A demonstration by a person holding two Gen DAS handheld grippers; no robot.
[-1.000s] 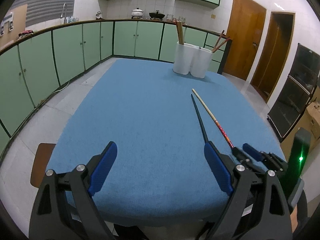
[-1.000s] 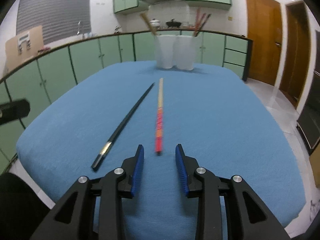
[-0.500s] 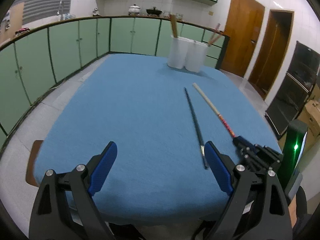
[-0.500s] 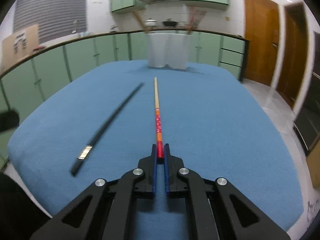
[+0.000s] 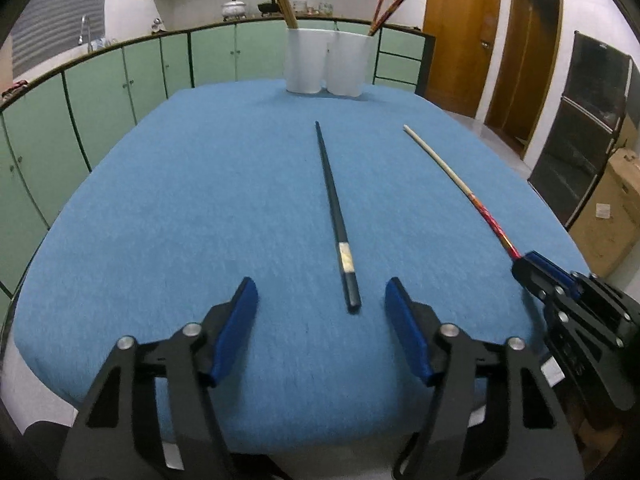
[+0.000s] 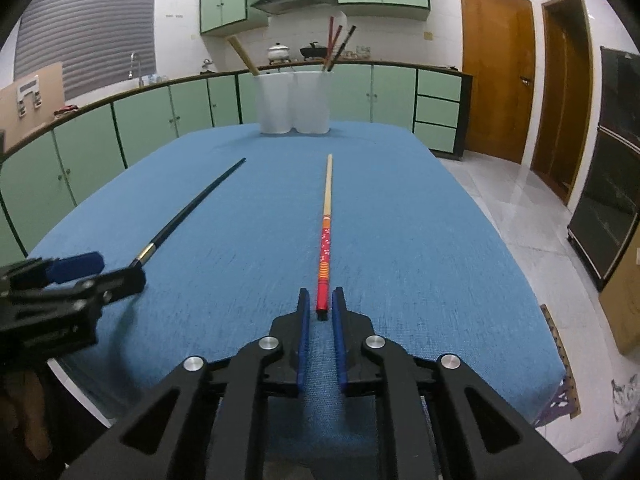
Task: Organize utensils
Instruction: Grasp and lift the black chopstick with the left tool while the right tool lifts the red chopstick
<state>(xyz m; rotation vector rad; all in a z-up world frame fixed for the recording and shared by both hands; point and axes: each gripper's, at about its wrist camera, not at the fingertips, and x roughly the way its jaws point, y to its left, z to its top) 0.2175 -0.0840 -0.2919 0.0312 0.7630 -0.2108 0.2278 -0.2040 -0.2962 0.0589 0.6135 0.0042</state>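
Starting at the near edge of the table (image 5: 160,220), found two chopsticks lying flat, neither lifted. Saw the left gripper (image 5: 320,286) about half spread, its jaws just closing in, with the butt of the black chopstick (image 5: 334,208) between the pads but untouched. Saw the right gripper (image 6: 321,294) nearly together yet just eased apart, flanking the butt of the red chopstick (image 6: 325,240) with a sliver of gap either side, not clamping. Farther back, noted two white cups (image 6: 294,100) side by side, already holding several sticks. Judged the sorting partly done: two pickups and two drops left.
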